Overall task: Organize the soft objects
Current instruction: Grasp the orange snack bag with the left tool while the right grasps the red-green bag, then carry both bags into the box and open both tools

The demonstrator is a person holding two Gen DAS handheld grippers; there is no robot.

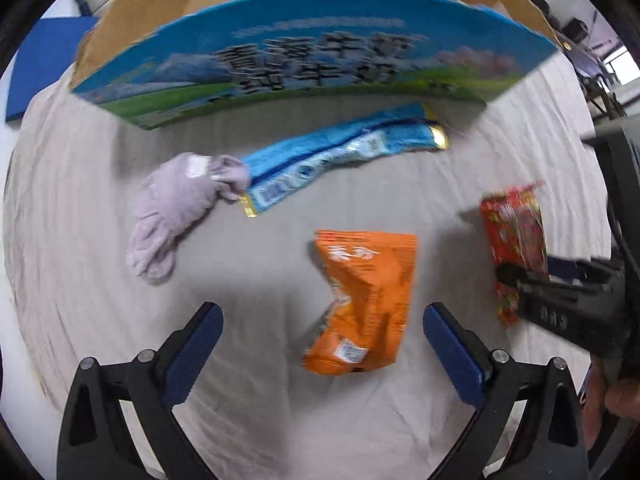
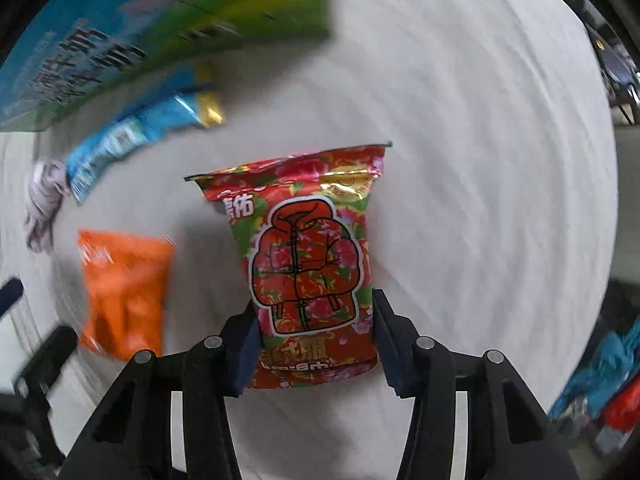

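Table: a pale wrinkled cloth (image 1: 280, 420) covered it, and all the soft things lay on that cloth.
Right gripper (image 2: 314, 340): its two blue pads were squeezed tight on the bottom part of the red flowery bag (image 2: 308, 256). One pad pressed each side of the bag.
Red flowery bag: it stuck out forward from the pads, with its sealed top edge farthest from the gripper. It had a red jacket drawn on it. In the left wrist view the same bag (image 1: 514, 240) showed at the right side, pinched by the right gripper (image 1: 516, 280).
Left gripper (image 1: 322, 344): its blue pads were spread wide and held nothing.
Orange bag (image 1: 366, 300): crumpled, it sat between the spread pads and a bit ahead of them, with a gap on each side. In the right wrist view it (image 2: 124, 288) was left of the red bag, and blurry.
Blue wrapper (image 1: 336, 156): long and flat with gold ends, it lay farther back, near the box.
Purple cloth (image 1: 180, 208): a soft lump at the left, touching the blue wrapper's near end.
Cardboard box (image 1: 316, 56): it stood at the back, open on top, with a blue and green picture on its front. Something was inside it, too blurry to tell.
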